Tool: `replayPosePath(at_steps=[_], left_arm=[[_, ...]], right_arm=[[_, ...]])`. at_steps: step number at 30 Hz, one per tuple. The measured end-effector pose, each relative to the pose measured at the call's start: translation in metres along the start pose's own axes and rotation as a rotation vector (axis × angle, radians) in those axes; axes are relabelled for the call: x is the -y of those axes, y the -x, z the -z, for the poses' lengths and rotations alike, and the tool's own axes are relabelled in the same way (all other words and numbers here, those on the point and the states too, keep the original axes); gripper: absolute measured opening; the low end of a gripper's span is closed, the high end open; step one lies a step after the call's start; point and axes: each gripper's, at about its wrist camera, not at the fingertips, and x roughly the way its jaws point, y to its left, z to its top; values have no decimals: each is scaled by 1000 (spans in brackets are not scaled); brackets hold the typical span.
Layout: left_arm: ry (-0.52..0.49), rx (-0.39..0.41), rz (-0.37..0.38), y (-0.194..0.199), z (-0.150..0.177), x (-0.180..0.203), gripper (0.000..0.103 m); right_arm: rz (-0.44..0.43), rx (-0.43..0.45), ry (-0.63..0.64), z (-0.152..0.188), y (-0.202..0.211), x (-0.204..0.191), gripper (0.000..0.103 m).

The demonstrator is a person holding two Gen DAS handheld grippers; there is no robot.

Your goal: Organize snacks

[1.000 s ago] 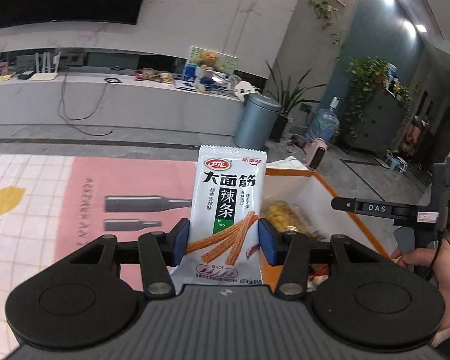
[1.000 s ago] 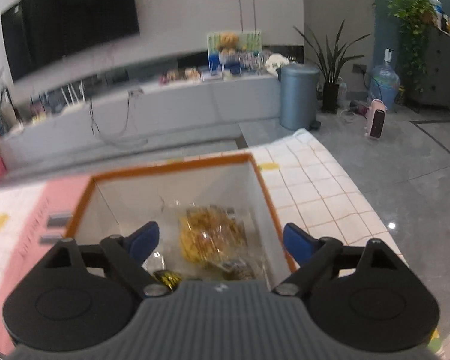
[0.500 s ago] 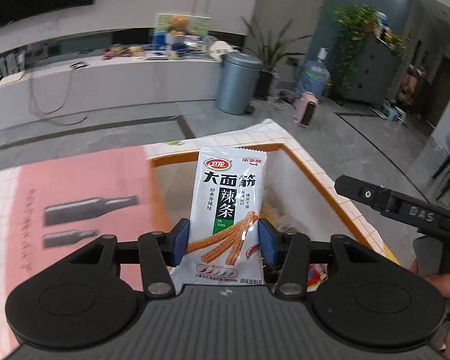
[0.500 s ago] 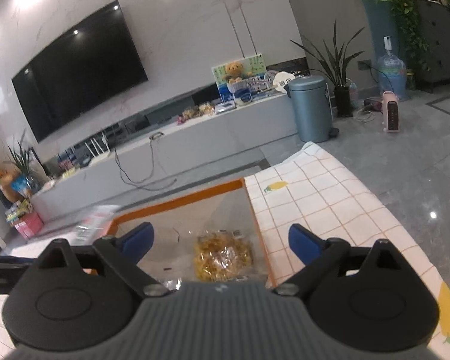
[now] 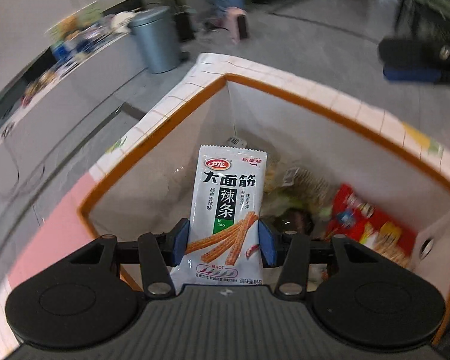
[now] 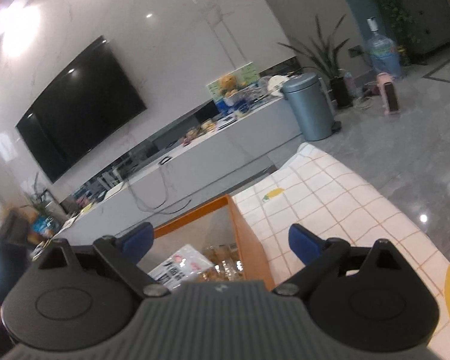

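Observation:
My left gripper (image 5: 224, 241) is shut on a white spicy-strip snack packet (image 5: 228, 210), held upright between its blue pads. It hangs over the white box with an orange rim (image 5: 288, 88). Inside the box lie a red snack pack (image 5: 372, 222), a clear bag of yellow snacks (image 5: 303, 180) and a dark packet (image 5: 294, 220). My right gripper (image 6: 220, 240) stands open and empty over the box's right edge (image 6: 246, 234). In the right wrist view the white packet (image 6: 183, 265) and the clear bag of yellow snacks (image 6: 225, 265) show below its fingers.
The box stands on a table with a white grid cloth (image 6: 330, 198) and a pink mat (image 5: 57, 219). The other gripper's blurred black body (image 5: 420, 57) hangs at the upper right of the left wrist view. Beyond are a grey bin (image 6: 310, 105), a TV console (image 6: 195, 162) and floor.
My left gripper has swung over the box and tipped downward with the packet, rolling as it went. The right gripper has drawn back and tilted up, so less of the box shows.

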Motion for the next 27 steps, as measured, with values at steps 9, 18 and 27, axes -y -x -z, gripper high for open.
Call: replayPosePath(at_steps=[9,18,27], left_arm=[[-286,-57,-78,-33,6,-7,75],[-231,43,-180,8,24,-12,86],[11,181,-187,103,63,-15,87]], right_arm=[[35,-29,47,-1,-9,-6,94],[68,-72,163,7,-19,-32,94],[107,-128,251,22,-35,-55,94]])
